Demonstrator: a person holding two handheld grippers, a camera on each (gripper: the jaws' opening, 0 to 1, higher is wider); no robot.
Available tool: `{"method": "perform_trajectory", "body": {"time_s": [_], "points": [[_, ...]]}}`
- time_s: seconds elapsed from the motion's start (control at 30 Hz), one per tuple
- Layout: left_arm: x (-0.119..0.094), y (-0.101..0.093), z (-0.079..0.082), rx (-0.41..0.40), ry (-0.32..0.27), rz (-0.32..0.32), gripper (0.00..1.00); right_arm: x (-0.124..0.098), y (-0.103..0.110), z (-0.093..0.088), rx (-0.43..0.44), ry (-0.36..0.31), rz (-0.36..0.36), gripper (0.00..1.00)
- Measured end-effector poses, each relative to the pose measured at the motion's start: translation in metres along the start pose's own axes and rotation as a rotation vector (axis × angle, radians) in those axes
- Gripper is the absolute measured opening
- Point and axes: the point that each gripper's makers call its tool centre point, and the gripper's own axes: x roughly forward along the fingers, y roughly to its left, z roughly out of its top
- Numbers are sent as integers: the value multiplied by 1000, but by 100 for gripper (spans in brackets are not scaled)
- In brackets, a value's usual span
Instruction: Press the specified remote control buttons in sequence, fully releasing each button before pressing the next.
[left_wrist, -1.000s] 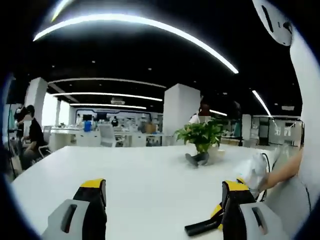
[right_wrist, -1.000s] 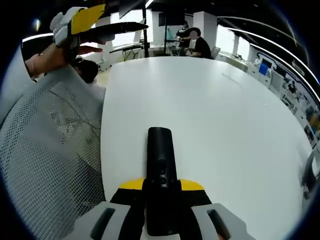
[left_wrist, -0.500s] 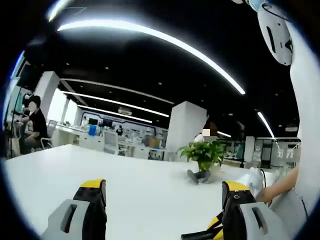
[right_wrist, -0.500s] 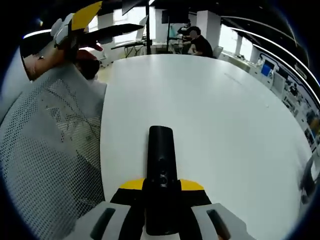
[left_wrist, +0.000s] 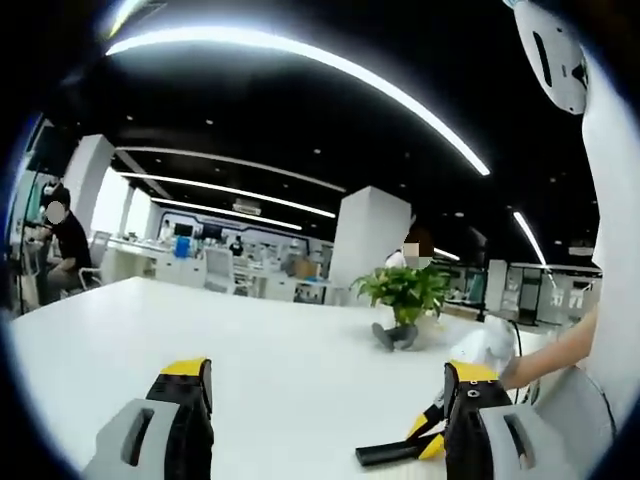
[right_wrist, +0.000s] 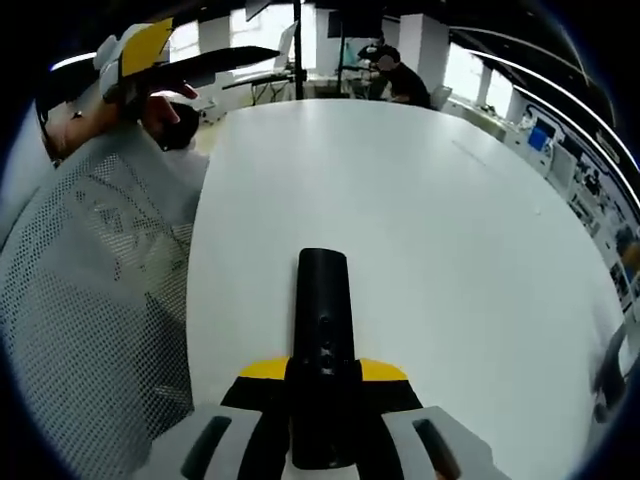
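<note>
We hold the remote (right_wrist: 322, 340) ready, no button pressed yet by our reading; next the left gripper (left_wrist: 325, 420) must come down onto the first button. The right gripper (right_wrist: 322, 415) has its jaws clenched on the remote, which juts ahead of them over the table (right_wrist: 450, 230). The left jaws stand wide apart, empty, raised clear.

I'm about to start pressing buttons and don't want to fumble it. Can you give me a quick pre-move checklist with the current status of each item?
1. Right gripper shut on the slim black remote control: ok.
2. Remote's buttons face the camera: ok.
3. Left gripper open and empty: ok.
4. Left gripper close to the remote: not ok, it is raised off to the side above the white table.
5. Which button comes first: cannot tell.
6. Potted green plant stands away from the remote: ok.
</note>
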Motion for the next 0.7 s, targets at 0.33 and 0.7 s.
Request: {"method": "perform_trajectory", "body": {"time_s": [0.33, 0.7], "points": [[0, 1, -4, 2, 23, 4, 100, 3, -19, 4, -13, 19, -6, 20], [0, 1, -6, -3, 31, 6, 100, 5, -39, 8, -10, 28, 0, 20]]}}
